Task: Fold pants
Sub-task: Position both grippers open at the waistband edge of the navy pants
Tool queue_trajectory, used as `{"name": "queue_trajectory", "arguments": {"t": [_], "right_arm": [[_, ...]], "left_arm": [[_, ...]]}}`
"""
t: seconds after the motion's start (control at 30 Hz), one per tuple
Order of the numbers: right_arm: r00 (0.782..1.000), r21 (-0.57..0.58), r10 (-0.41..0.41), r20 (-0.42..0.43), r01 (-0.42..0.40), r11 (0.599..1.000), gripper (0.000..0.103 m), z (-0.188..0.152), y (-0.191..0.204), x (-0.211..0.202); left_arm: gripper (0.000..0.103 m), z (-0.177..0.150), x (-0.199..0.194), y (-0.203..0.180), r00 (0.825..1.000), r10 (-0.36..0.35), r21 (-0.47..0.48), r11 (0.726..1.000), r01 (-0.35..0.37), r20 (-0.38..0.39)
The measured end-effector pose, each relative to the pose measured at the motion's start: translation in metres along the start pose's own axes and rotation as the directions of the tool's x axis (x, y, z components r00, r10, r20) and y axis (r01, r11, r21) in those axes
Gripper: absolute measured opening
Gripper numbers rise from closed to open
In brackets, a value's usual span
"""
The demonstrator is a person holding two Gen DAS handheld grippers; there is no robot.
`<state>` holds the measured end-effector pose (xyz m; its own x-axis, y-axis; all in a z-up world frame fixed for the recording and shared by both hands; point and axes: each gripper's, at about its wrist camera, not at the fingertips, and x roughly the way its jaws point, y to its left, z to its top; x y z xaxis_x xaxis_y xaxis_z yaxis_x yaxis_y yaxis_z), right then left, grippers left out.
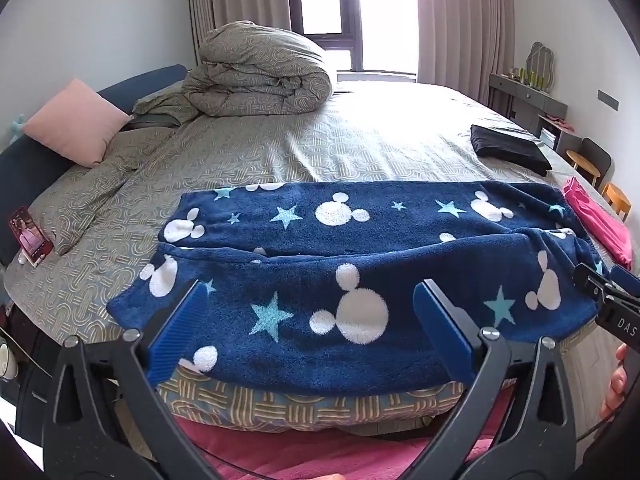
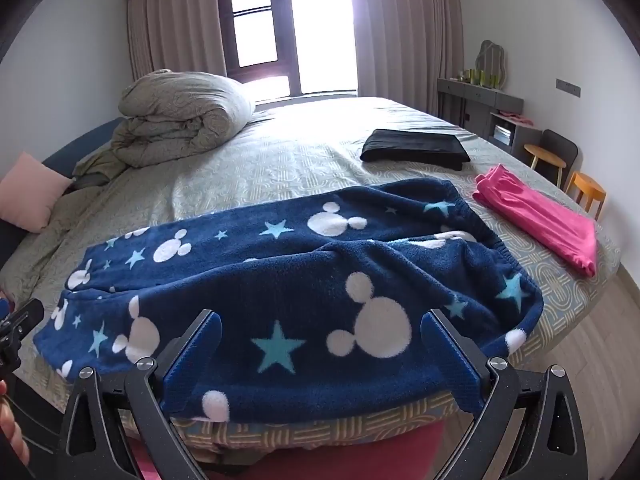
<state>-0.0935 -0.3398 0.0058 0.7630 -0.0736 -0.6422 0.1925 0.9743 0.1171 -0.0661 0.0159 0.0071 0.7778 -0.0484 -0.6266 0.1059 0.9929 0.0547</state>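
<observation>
bed (image 1: 360, 140) | 1 blue pants (image 1: 360, 248) | 2 hand-held grippers spread: left (image 1: 312, 320), right (image 2: 320, 352)

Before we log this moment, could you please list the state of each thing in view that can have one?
blue fleece pants: spread flat across the near bed edge, legs side by side, unfolded.
pink garment: laid out beside them.
black garment: folded.
duvet: rolled up.
curtains: drawn apart.
left gripper: open, empty.
right gripper: open, empty.
</observation>
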Motion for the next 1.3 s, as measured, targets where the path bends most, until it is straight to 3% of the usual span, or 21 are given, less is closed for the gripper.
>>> {"name": "queue_trajectory", "arguments": {"t": [0.93, 1.3], "right_arm": [[1.0, 0.025, 0.004, -0.022, -0.004, 1.0, 0.102, -0.007, -0.008, 0.01], [0.996, 0.061, 0.04, -0.083, -0.035, 0.998, 0.102, -0.009, -0.01, 0.017]], "left_arm": [[0.102, -0.003, 0.004, -0.003, 0.999, -0.026, 0.01, 1.0, 0.026, -0.022], [0.102, -0.006, 0.004, -0.006, 0.999, -0.028, 0.009, 1.0, 0.028, -0.02]]}}
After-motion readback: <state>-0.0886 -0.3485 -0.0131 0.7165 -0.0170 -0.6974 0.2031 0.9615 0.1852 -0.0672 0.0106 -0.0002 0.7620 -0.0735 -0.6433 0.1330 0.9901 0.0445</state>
